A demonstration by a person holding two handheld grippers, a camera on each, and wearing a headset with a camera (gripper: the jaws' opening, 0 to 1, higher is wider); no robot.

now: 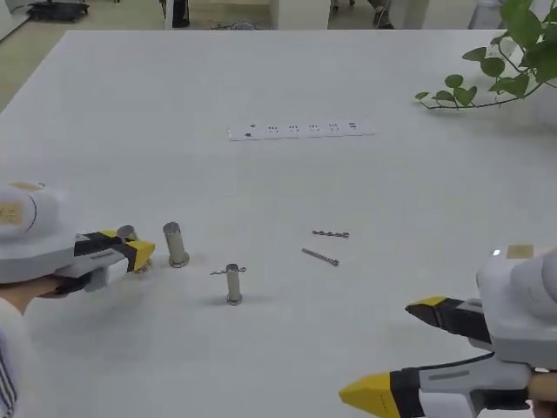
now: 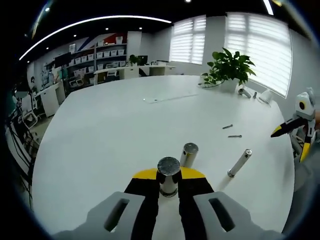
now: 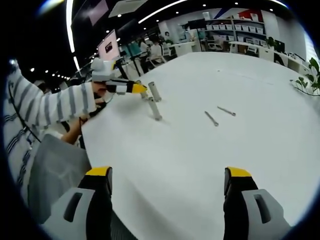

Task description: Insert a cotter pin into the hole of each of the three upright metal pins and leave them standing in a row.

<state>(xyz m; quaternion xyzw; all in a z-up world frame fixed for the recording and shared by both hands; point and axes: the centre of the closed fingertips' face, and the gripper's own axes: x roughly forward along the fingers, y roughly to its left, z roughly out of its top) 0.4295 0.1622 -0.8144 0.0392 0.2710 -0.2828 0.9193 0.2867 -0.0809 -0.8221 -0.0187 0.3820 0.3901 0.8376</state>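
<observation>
While left gripper (image 2: pixel 168 176) fingers clamp the leftmost metal pin (image 2: pixel 168 166), probably steadying it for pinning, right gripper (image 3: pixel 168 173) fingers gape wide, empty.

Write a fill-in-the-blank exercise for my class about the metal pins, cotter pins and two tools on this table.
1. The left tool is shut on an upright metal ____.
2. ____ loose cotter pins lie on the table.
3. The right tool has its jaws ____.
4. Of the three metal pins, only ____ holds a fitted cotter pin.
Missing words: pin; two; open; one.
</observation>
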